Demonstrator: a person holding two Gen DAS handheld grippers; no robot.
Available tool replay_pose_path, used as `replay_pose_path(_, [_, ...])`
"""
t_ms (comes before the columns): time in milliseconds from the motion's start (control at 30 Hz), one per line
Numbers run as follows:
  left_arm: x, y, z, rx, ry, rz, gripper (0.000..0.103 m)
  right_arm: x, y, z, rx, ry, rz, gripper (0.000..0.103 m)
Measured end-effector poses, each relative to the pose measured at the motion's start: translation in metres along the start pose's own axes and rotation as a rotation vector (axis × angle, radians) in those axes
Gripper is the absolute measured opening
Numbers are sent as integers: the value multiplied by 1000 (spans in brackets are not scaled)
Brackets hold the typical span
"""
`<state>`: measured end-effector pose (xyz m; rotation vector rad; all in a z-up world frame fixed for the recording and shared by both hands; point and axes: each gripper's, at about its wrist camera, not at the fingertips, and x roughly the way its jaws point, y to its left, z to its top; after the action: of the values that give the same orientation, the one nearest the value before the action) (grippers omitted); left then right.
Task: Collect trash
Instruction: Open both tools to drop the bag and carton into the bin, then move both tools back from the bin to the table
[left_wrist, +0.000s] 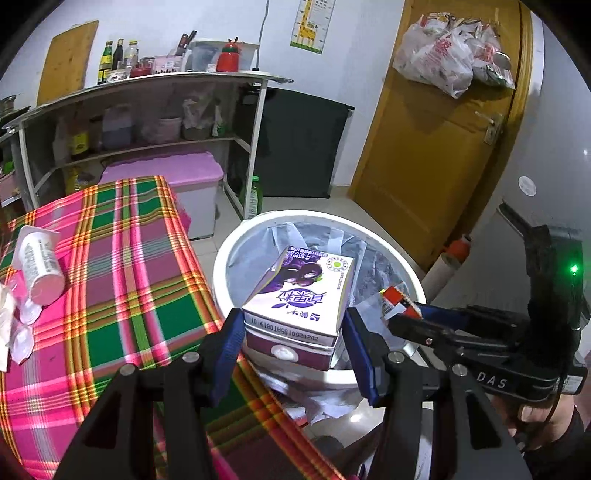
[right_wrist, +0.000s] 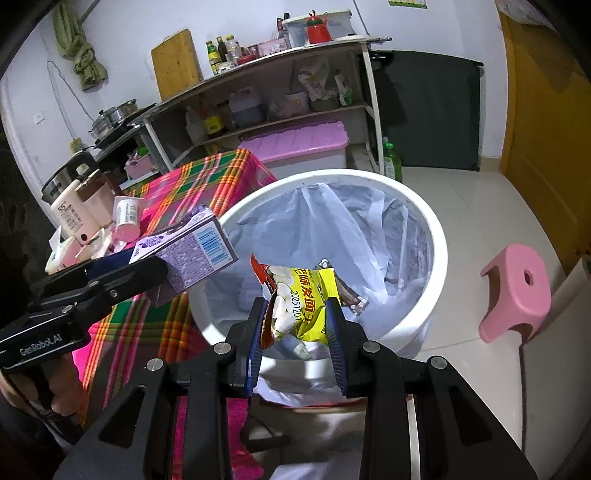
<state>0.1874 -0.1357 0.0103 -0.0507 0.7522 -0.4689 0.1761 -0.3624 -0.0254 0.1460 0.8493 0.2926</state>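
Trash bin (right_wrist: 437, 236) beside plaid table (left_wrist: 122, 258); left gripper (left_wrist: 291, 332) clamps carton (left_wrist: 299, 295), right gripper (right_wrist: 297, 325) wrapper (right_wrist: 306, 295).

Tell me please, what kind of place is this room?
Most likely a small home kitchen or utility room. An open shelf holds sauce bottles and jars, steel pots sit on a cooker at the wall, and a wooden cutting board leans there. A bag-lined white bin stands on the tiled floor.

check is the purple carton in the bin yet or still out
Out: the purple carton is clamped in the left gripper, above the white bin.
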Motion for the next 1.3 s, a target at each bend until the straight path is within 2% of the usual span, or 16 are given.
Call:
replay_pose_path(233, [14,-3,3,9,24,-21,57,8,-5,0,7,12,-13,35])
replay_pose_path(300, [17,-5,4,17,30,-23,57,7,-6,-1,6,5,-17,43])
replay_pose_path(367, [18,-6,5,22,33,-22,57,4,-8,-1,9,-5,-21,46])
replay_pose_path(867, [4,0,0,-8,15,-34,57,-13,-2,-3,14,-37,4,46])
replay_pose_path(1300, [-20,10,-15,-50,-2,13,57,-26,18,-9,-12,-44,43,46])
